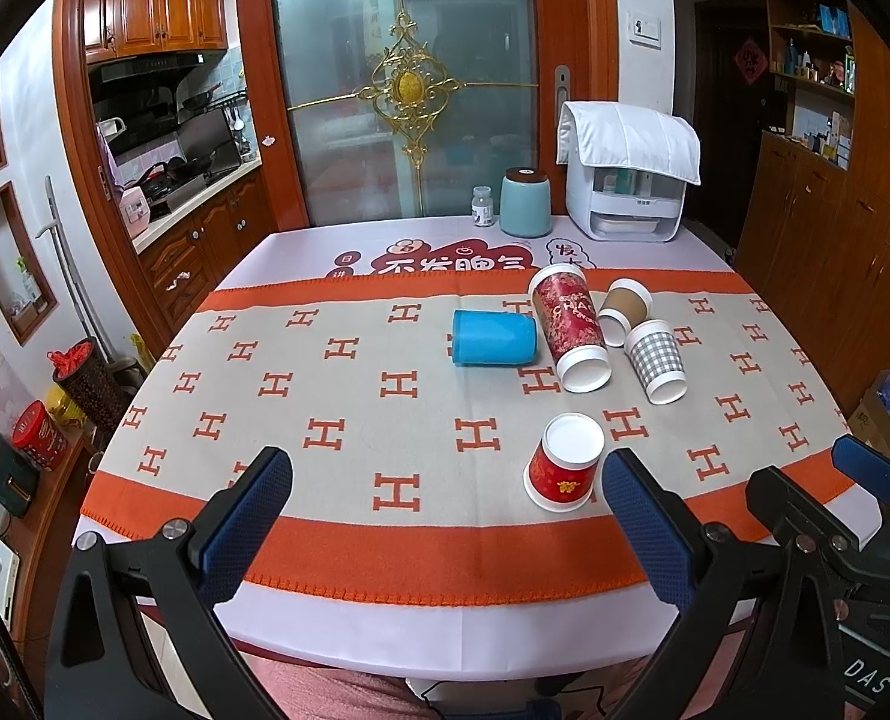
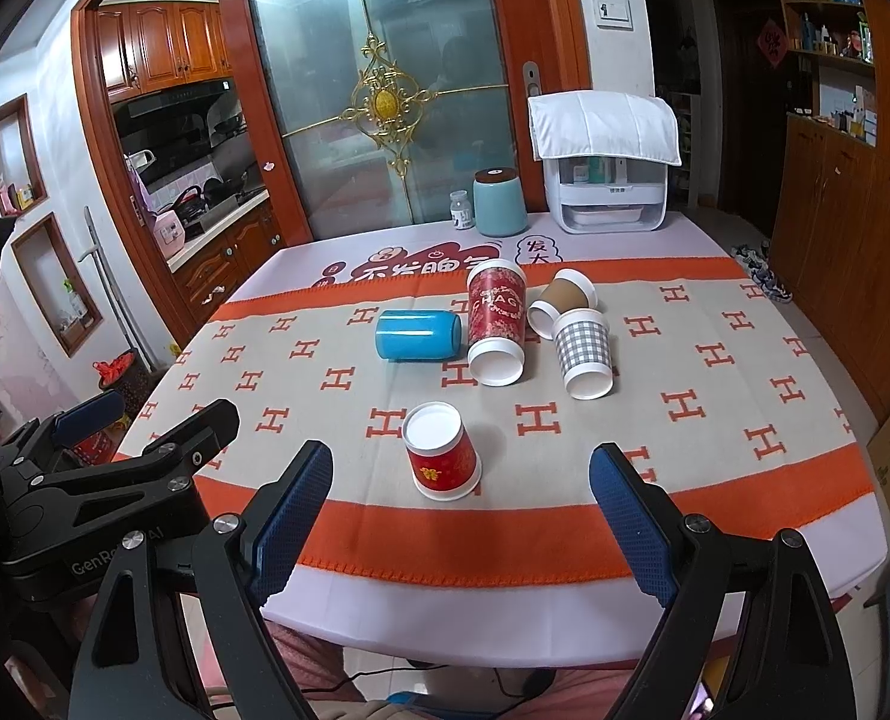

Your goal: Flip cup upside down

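A small red paper cup (image 1: pixel 563 461) (image 2: pixel 442 451) stands upside down near the table's front edge, white base up. Behind it several cups lie on their sides: a blue cup (image 1: pixel 493 338) (image 2: pixel 419 334), a tall red cup (image 1: pixel 571 327) (image 2: pixel 496 321), a brown cup (image 1: pixel 623 311) (image 2: pixel 562 302) and a grey checked cup (image 1: pixel 656 362) (image 2: pixel 584 353). My left gripper (image 1: pixel 445 510) is open and empty above the front edge, left of the small red cup. My right gripper (image 2: pixel 461 507) is open and empty, just in front of that cup; it also shows in the left wrist view (image 1: pixel 829 492).
The table (image 1: pixel 384 612) has an orange and beige cloth with H marks. At its far edge stand a teal canister (image 1: pixel 526 202), a small jar (image 1: pixel 482 206) and a white appliance (image 1: pixel 625 180) under a cloth. Wooden cabinets (image 2: pixel 853 222) stand on the right.
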